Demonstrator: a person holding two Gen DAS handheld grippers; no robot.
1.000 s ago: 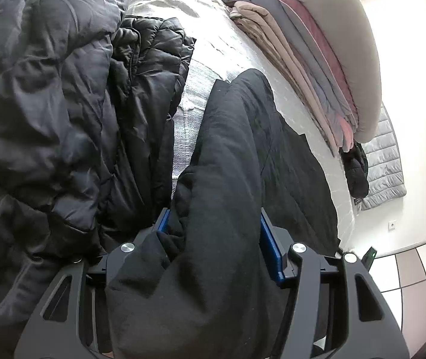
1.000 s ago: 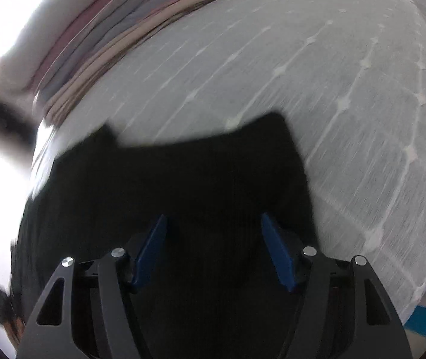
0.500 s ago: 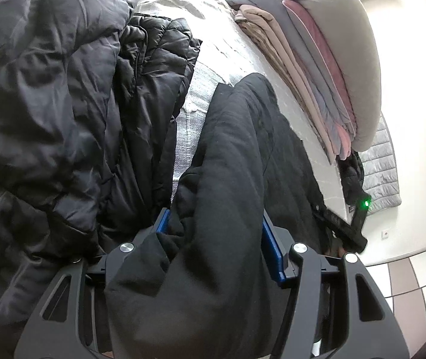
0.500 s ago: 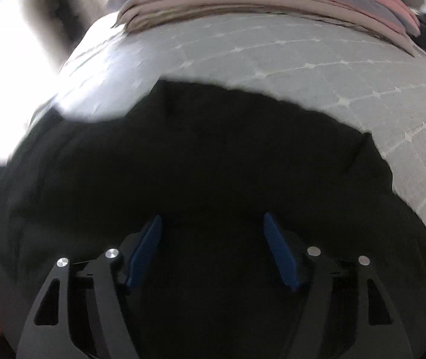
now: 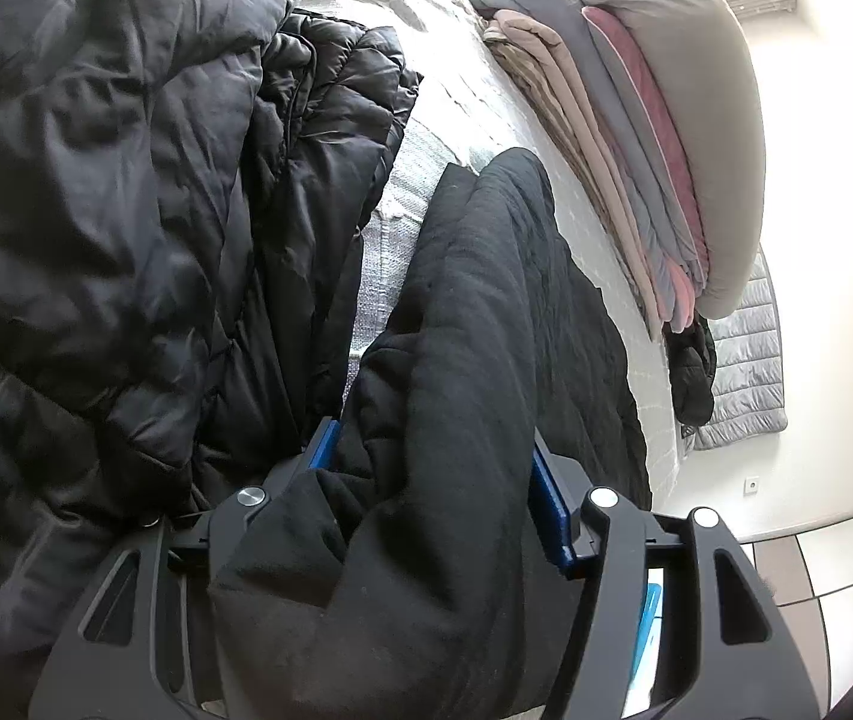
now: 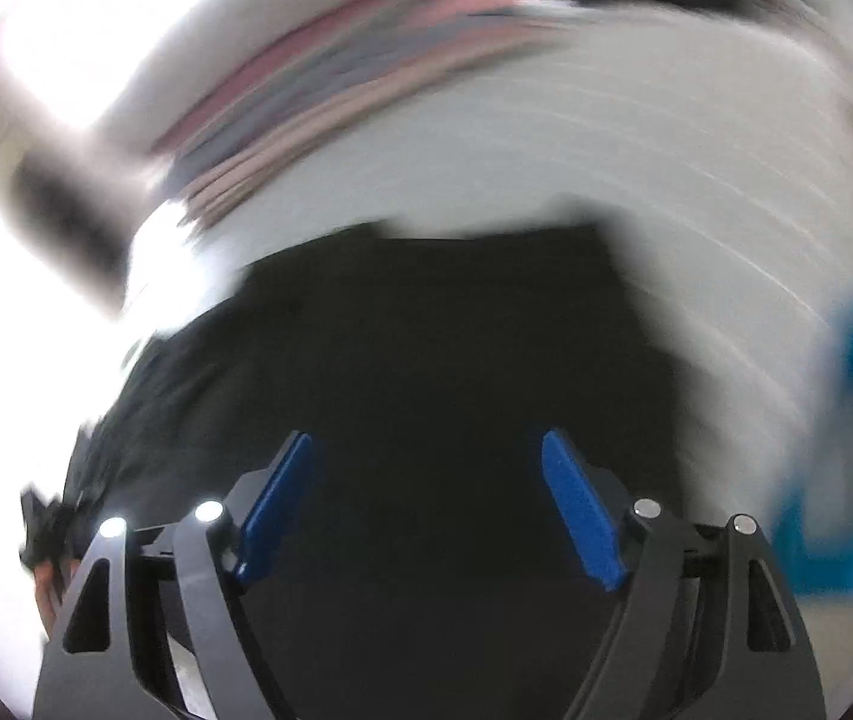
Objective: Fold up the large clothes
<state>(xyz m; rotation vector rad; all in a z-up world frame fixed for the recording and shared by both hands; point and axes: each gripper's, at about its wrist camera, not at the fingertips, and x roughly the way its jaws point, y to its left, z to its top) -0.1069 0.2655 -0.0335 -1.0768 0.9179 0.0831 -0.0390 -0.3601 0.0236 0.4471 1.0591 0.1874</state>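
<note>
Black fleece garment [image 5: 462,360] bunched between the blue pads of the left claw [image 5: 432,474], pinched there, draped forward over the bed [image 5: 456,78] beside a dark puffer jacket [image 5: 126,180]. Right claw [image 6: 426,504] spread, jaws just been opening, nothing between them, hovering above the same garment; view blurred.

A stack of folded blankets [image 5: 636,180] in grey, pink and beige lay on the bed [image 5: 474,90]. A grey quilted cover [image 5: 744,360] hung beside a white wall [image 5: 834,240], above a tiled floor [image 5: 834,564].
</note>
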